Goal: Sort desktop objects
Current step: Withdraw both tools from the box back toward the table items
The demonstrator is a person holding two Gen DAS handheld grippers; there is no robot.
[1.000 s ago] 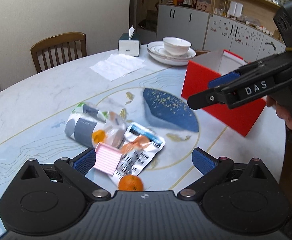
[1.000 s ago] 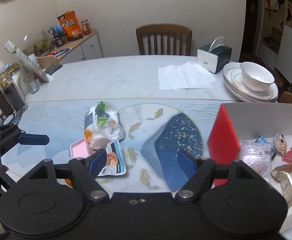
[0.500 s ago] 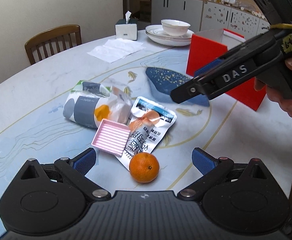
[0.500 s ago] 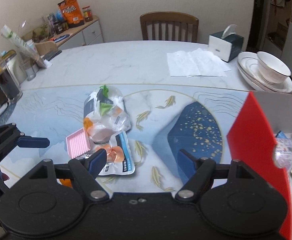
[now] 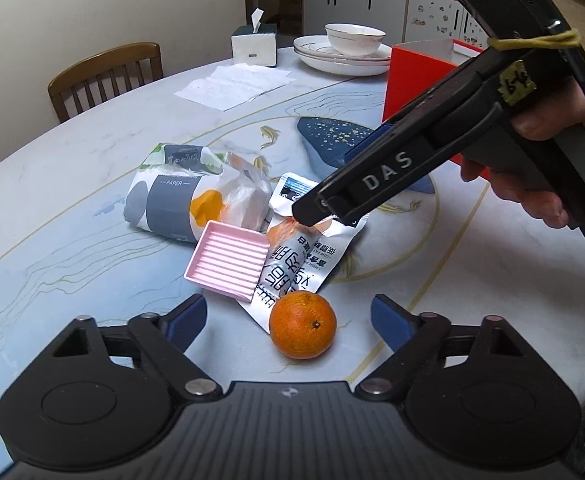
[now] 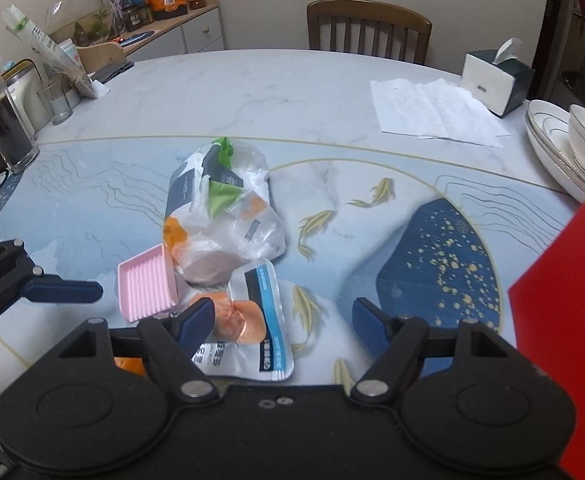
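Observation:
An orange (image 5: 302, 326) lies on the table between the open jaws of my left gripper (image 5: 288, 316), which is empty. Beyond it lie a pink ridged tray (image 5: 228, 265), a white snack pouch (image 5: 306, 264) and a bagged tissue pack (image 5: 196, 196). My right gripper (image 6: 283, 316) is open and empty, hovering over the white pouch (image 6: 258, 328); the pink tray (image 6: 146, 282) and tissue pack (image 6: 222, 216) lie just ahead. The right gripper's body shows in the left wrist view (image 5: 376, 180). The red box (image 5: 416, 76) stands at the right.
Stacked plates with a bowl (image 5: 346, 50), a tissue box (image 5: 254, 46) and paper napkins (image 5: 234, 86) sit at the far side. A dark jar and a glass (image 6: 6, 128) stand at the left table edge. A wooden chair (image 6: 368, 28) is behind the table.
My right gripper has moved left from the red box and now hangs over the white pouch. My left gripper has pulled back, so the orange shows between its jaws.

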